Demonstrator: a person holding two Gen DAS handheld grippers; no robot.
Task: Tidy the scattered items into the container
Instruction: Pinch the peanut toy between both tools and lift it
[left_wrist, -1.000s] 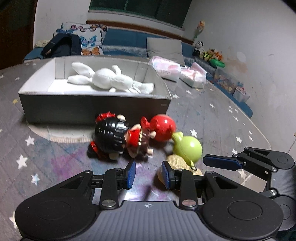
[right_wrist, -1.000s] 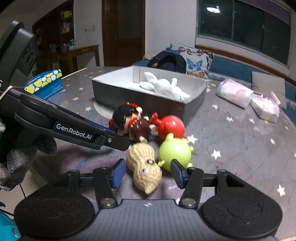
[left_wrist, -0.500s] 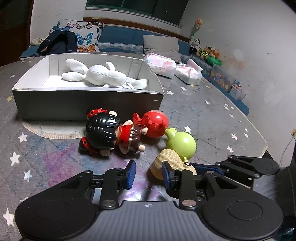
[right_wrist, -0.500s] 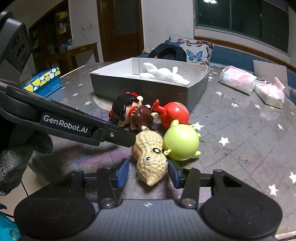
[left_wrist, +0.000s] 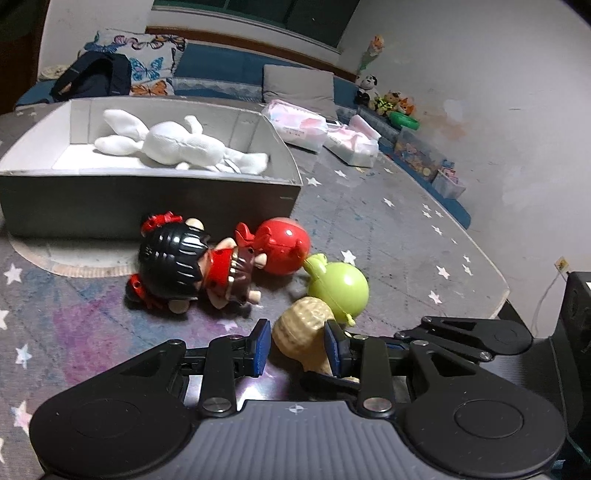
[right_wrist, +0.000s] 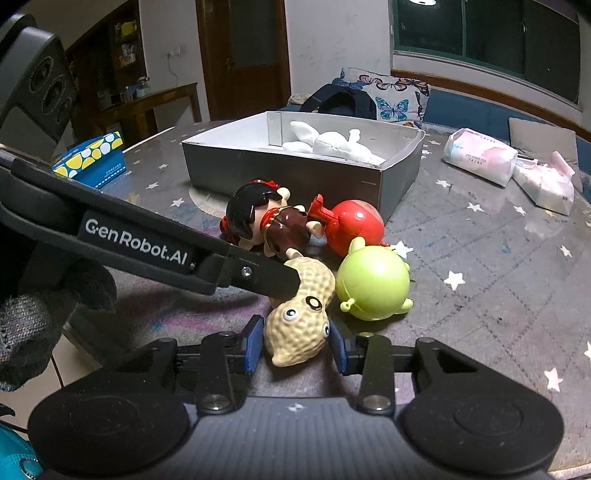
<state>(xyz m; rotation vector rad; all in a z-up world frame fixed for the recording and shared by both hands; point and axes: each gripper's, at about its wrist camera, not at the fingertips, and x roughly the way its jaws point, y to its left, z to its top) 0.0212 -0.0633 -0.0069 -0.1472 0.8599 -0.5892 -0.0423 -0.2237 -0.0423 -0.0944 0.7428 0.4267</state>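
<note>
Peanut toy (right_wrist: 301, 317): lying on the bench (right_wrist: 498, 266), near side of the grey box (right_wrist: 295, 171).
Right tongs (right_wrist: 295, 345): parted, one pad either side of the peanut's lower end, narrow gaps showing.
Left tongs (left_wrist: 297, 347): parted around its other end.
Green toy (right_wrist: 373, 284): just beside the peanut.
Doll (right_wrist: 266, 221), red toy (right_wrist: 354, 225): between peanut and box.
White plush (right_wrist: 332, 144): inside box.

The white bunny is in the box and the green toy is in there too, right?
Not quite. The white bunny is in the box, but the green toy is outside it, on the table beside the peanut. The right wrist view shows this.
</note>
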